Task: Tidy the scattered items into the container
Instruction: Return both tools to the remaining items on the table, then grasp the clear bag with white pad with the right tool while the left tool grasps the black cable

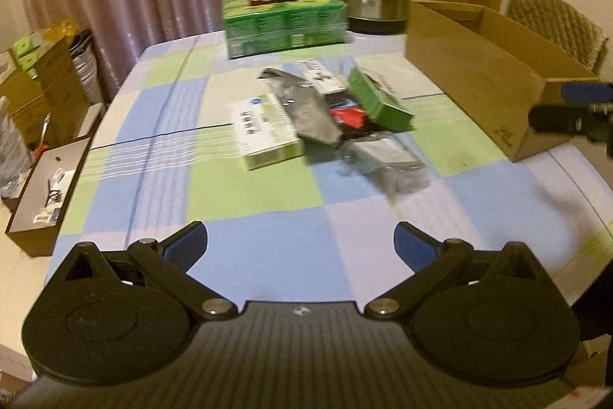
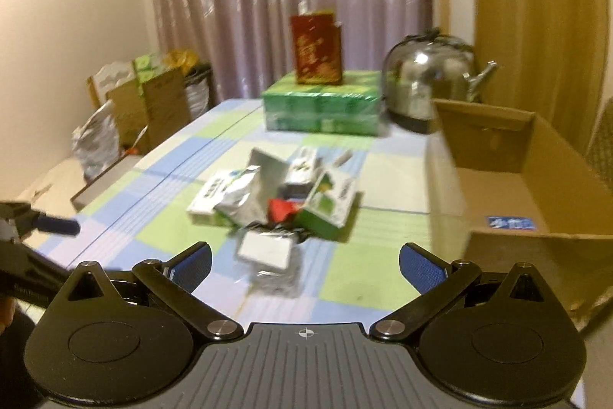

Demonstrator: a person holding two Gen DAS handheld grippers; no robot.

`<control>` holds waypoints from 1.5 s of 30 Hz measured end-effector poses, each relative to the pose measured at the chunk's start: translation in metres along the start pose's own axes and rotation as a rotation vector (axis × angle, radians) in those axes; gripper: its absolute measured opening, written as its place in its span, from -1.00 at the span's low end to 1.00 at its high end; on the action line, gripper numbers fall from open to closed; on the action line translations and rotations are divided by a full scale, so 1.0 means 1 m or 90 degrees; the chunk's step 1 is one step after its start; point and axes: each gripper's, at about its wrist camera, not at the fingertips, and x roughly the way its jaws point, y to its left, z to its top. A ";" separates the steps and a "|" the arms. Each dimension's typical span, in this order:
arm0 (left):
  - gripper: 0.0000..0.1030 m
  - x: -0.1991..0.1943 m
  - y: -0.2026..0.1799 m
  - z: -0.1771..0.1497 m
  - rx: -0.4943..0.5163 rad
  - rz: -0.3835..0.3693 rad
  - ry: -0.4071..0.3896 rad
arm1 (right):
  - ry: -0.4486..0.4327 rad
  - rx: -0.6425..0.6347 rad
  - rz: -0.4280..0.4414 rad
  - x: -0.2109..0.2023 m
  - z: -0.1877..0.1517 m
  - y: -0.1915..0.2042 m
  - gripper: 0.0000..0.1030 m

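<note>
Both hand-held grippers are spread wide and hold nothing: the left hand-held gripper (image 1: 300, 242) hovers over the near part of the table (image 1: 161, 156), and the right hand-held gripper (image 2: 305, 265) hangs just short of the nearest item. Ahead of them the scattered items sit in one loose heap mid-table: a white-and-green box (image 1: 268, 133), a grey foil pouch (image 1: 306, 110), a green box (image 1: 377, 96) leaning on the pile, a small red packet (image 1: 346, 115), and another foil pack (image 2: 274, 261) closest to the right side. Motion blur makes finer detail doubtful. The cardboard container (image 2: 509, 190) stands open to the right, apparently with nothing in it but a blue label. By my reading, tidying has not started; every item remains to be moved.
</note>
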 end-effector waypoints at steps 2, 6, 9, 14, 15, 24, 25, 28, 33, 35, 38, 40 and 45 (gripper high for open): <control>0.98 0.000 0.007 0.000 -0.009 0.003 -0.002 | 0.013 -0.007 0.005 0.011 -0.003 0.009 0.97; 0.98 0.005 0.020 0.000 -0.020 0.005 -0.001 | 0.035 -0.022 0.012 0.032 -0.009 0.017 0.97; 0.98 0.011 0.026 0.000 -0.028 0.001 0.001 | 0.054 -0.033 0.013 0.048 -0.015 0.020 0.97; 0.98 0.024 0.034 0.001 -0.036 -0.008 0.005 | 0.084 -0.028 0.014 0.074 -0.023 0.019 0.97; 0.98 0.026 0.035 0.002 -0.037 -0.009 0.006 | 0.090 -0.028 0.014 0.080 -0.025 0.019 0.97; 0.98 0.048 0.044 0.011 -0.030 -0.012 0.012 | 0.116 -0.028 0.024 0.118 -0.030 0.024 0.97; 0.98 0.051 0.045 0.011 -0.028 -0.012 0.013 | 0.117 -0.027 0.023 0.122 -0.030 0.023 0.97; 0.98 0.059 0.048 0.012 -0.024 -0.013 0.017 | 0.116 -0.020 0.019 0.131 -0.029 0.021 0.96; 0.98 0.072 0.052 0.014 -0.026 -0.017 0.023 | 0.120 -0.018 0.020 0.146 -0.028 0.020 0.86; 0.98 0.076 0.052 0.015 -0.028 -0.019 0.024 | 0.124 -0.015 0.021 0.151 -0.027 0.018 0.67; 0.98 0.081 0.051 0.015 -0.029 -0.023 0.026 | 0.129 -0.013 0.019 0.157 -0.028 0.016 0.52; 0.98 0.084 0.049 0.015 -0.029 -0.025 0.027 | 0.130 -0.011 0.022 0.159 -0.028 0.015 0.42; 0.98 0.088 0.047 0.015 -0.030 -0.031 0.029 | 0.130 -0.015 0.025 0.161 -0.027 0.018 0.17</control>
